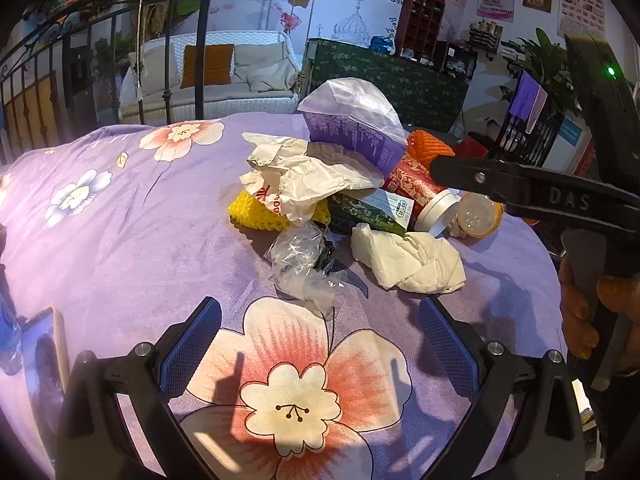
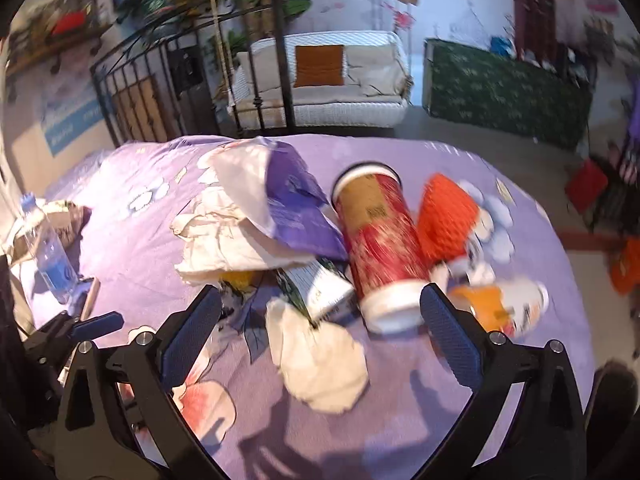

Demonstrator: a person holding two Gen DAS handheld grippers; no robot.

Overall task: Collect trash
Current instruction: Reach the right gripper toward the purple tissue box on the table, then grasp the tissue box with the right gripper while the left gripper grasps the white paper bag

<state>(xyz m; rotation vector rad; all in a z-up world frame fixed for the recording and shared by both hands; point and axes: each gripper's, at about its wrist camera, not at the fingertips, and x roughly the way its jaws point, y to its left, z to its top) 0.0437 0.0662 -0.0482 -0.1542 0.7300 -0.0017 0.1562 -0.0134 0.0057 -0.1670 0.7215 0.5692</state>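
Since both jaws gape wide and hold nothing, this looks like the reach-in step: the right gripper hovers near the crumpled white tissue and red cardboard tube in the pile mid-table on the purple flowered cloth, while the left gripper hangs back, so next it probably needs lowering and closing.

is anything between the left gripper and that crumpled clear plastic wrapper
Nothing visible does. The left gripper is open over bare purple floral cloth, and the clear plastic wrapper lies straight ahead of its jaws, at the near edge of the trash pile. The white tissue sits beside it, off to the right.
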